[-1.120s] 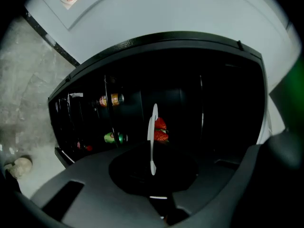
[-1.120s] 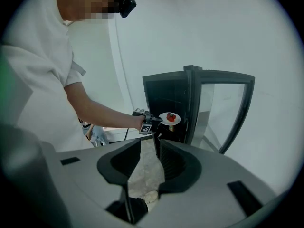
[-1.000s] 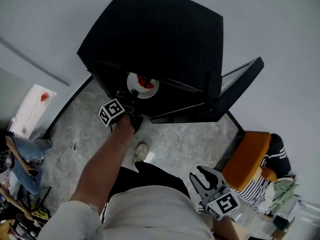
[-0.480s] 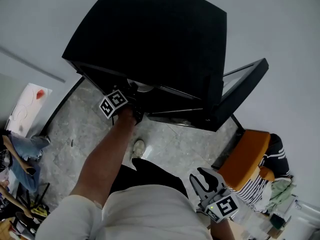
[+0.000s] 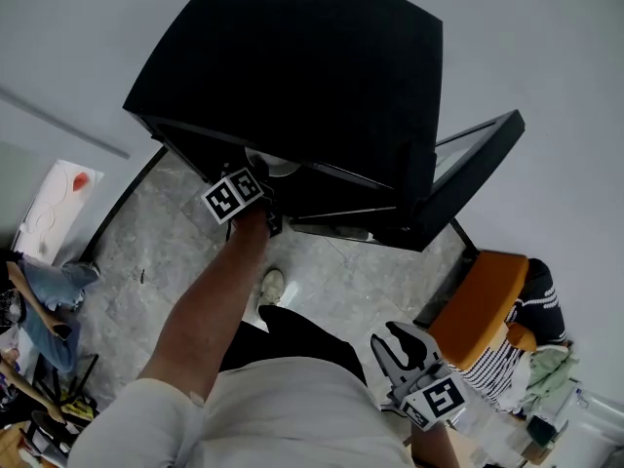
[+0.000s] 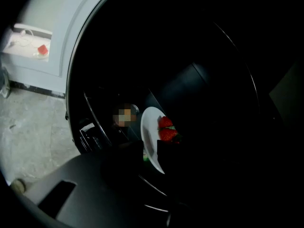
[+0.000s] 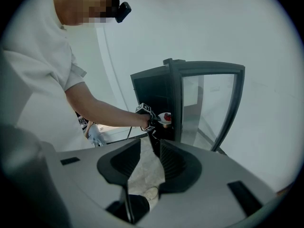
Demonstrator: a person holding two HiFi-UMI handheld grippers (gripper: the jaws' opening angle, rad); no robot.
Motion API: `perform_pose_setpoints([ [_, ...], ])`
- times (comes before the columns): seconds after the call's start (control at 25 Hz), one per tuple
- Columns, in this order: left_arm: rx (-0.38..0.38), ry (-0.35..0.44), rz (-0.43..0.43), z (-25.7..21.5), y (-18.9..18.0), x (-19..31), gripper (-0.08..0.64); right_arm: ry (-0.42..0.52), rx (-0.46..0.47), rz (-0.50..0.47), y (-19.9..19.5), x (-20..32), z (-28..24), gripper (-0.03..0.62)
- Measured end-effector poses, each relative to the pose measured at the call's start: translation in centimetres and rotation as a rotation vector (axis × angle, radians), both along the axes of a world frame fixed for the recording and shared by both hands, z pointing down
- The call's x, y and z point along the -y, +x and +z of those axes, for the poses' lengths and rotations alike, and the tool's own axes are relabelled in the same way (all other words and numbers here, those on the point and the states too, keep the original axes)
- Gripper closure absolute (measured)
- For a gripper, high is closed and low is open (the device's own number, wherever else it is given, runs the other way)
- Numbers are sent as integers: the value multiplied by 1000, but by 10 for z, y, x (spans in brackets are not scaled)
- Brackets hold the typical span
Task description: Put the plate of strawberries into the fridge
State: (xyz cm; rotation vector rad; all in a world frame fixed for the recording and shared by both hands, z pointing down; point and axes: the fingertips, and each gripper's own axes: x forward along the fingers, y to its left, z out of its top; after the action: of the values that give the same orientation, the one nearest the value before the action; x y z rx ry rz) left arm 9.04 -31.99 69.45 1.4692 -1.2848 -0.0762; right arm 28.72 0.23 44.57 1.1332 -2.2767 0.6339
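Note:
A white plate with red strawberries sits inside the dark fridge, whose glass door stands open to the right. My left gripper reaches into the fridge. Its jaws are opening, with the plate's rim between them and a narrow gap showing beside it. From the head view only a white sliver of the plate shows under the fridge top, beside the left gripper. The right gripper view shows the plate at the fridge opening. My right gripper hangs low at my right side, open and empty.
A wire shelf runs inside the fridge to the left of the plate. An orange chair and a seated person in a striped top are at the right. A white sheet lies at the left wall. My shoe stands on the grey floor.
The left gripper has pushed the plate deeper into the fridge; the fridge top now hides most of the plate. The right gripper has barely moved.

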Motion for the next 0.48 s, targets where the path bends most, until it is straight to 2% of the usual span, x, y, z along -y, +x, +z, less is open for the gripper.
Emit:
perform_pose_setpoints([
  [0.2, 45, 9, 28, -3, -3, -4, 423, 6, 0, 2, -4, -2, -1, 460],
  [0.28, 53, 24, 37, -8, -6, -6, 422, 10, 0, -3, -8, -4, -3, 460],
  [0.48, 20, 62, 69, -26, -17, -26, 423, 30, 7, -12, -27, -10, -8, 460],
])
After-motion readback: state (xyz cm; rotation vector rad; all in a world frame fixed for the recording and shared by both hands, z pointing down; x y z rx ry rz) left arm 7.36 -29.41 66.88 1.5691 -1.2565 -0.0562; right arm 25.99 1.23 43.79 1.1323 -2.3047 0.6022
